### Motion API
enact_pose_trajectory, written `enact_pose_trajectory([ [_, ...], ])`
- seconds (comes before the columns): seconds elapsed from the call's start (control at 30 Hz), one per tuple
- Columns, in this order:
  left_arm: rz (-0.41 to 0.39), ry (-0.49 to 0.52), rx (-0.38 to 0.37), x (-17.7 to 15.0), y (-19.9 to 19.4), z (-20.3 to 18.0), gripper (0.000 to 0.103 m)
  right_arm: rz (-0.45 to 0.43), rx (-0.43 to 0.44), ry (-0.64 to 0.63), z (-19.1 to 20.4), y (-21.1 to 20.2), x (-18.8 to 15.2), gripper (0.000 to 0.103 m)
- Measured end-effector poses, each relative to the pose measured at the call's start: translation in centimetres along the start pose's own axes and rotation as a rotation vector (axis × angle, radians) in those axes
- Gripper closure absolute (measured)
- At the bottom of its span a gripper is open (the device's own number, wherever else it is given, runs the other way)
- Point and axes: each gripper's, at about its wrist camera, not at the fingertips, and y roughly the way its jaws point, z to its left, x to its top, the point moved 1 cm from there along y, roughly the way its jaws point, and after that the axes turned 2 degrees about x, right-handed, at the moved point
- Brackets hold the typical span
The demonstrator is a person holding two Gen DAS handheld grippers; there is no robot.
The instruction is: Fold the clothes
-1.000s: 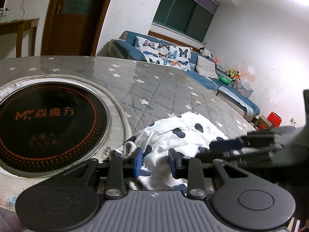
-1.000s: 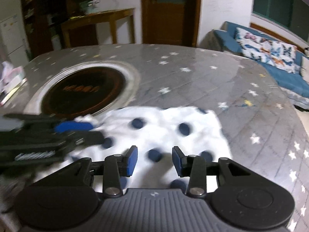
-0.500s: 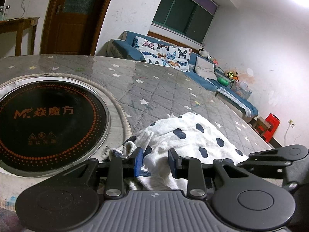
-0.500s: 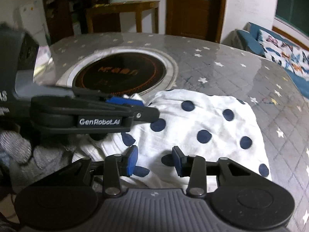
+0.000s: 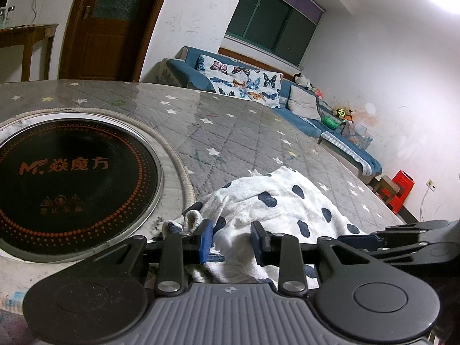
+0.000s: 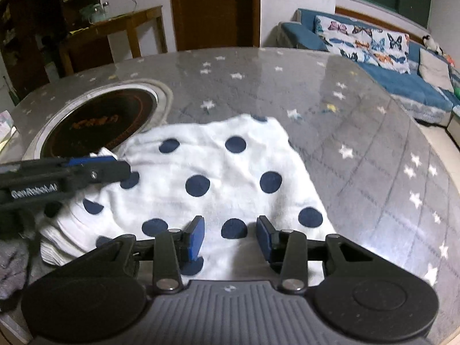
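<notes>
A white cloth with navy dots point(image 6: 218, 172) lies folded on the grey starred table cover point(image 6: 359, 143), and several layers show at its near left corner. My right gripper point(image 6: 230, 238) hovers open over the cloth's near edge, nothing pinched between its blue pads. My left gripper point(image 5: 231, 241) sits low at the cloth's point(image 5: 287, 201) left edge beside a rolled hem. Its pads stand apart, with cloth lying between and under them. Each gripper shows in the other's view: the left gripper point(image 6: 72, 169) on the left, the right gripper point(image 5: 402, 235) on the right.
A round black induction hob point(image 5: 66, 184) is set into the table just left of the cloth. A grey-gloved hand point(image 6: 11, 264) holds the left gripper. Beyond the table are a blue sofa point(image 5: 258, 86), a wooden side table point(image 6: 120, 26), a door and a red stool point(image 5: 402, 189).
My right gripper has swung and rolled over the cloth. It left the left wrist view's right side, then came back low. The left gripper and the cloth have stayed put.
</notes>
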Motion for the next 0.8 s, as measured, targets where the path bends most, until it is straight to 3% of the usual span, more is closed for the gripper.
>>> enact_pose_trajectory([
  [0.3,0.000,0.007,0.007,-0.1,-0.1,-0.3,0.071,-0.044,0.002,-0.034,0.8,-0.5,1.1,0.055],
  [0.43,0.001,0.011,0.011,-0.1,-0.1,-0.4,0.071,-0.014,0.011,-0.050,0.9,0.8,0.6,0.051],
  [0.63,0.002,0.020,0.018,-0.1,-0.2,-0.6,0.069,-0.033,0.025,-0.059,1.2,1.0,0.1,0.037],
  [0.7,0.001,0.024,0.019,-0.1,-0.2,-0.8,0.066,-0.042,0.034,-0.060,1.3,1.1,0.0,0.023],
  [0.8,0.000,0.029,0.010,-0.2,-0.3,-0.9,0.058,-0.046,0.045,-0.074,1.8,1.4,-0.1,0.014],
])
